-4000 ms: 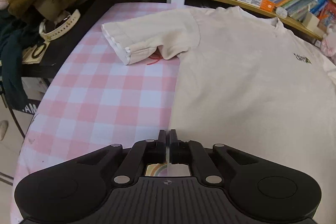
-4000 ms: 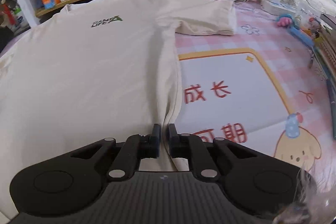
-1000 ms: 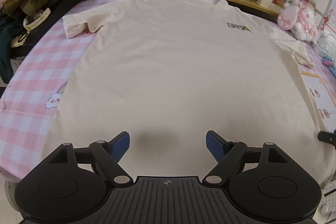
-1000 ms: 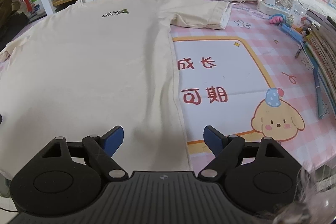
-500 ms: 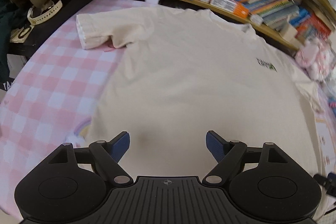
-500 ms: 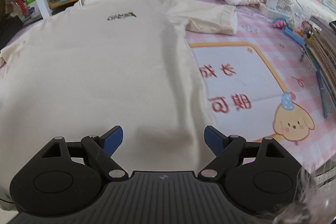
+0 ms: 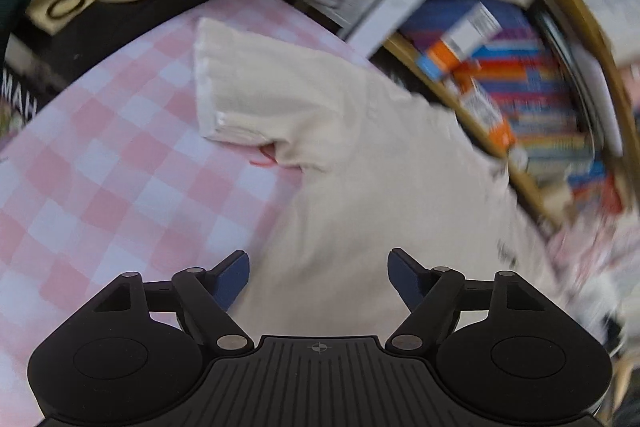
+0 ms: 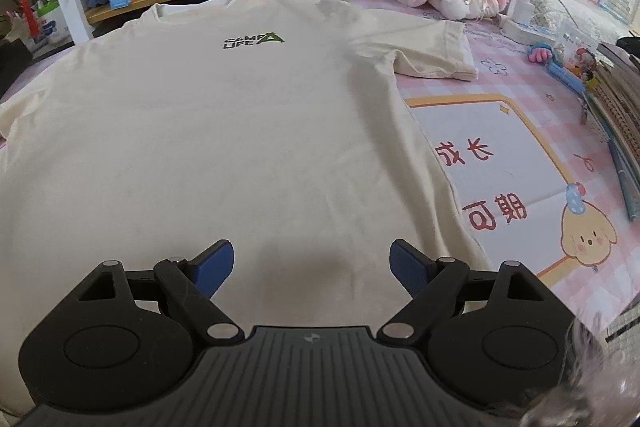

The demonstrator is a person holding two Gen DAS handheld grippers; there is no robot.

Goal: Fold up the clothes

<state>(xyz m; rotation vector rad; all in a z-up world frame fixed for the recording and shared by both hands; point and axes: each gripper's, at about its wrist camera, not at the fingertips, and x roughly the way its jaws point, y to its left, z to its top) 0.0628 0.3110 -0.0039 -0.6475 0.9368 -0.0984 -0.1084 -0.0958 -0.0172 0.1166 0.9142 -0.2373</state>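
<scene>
Left cam's blurry: the left gripper (image 7: 318, 277) is spread wide, holding nothing, over the cream t-shirt (image 7: 360, 187) near its sleeve (image 7: 256, 99). Right cam: the right gripper (image 8: 312, 269) gapes empty above the shirt, flat on the pink table (image 8: 520, 83). I'd grab seams cleanly, one layer.

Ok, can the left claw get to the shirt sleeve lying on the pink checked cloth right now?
Probably yes. The left claw is open, and the sleeve lies flat ahead of it with only shirt and checked cloth between, though the view is blurred.
</scene>
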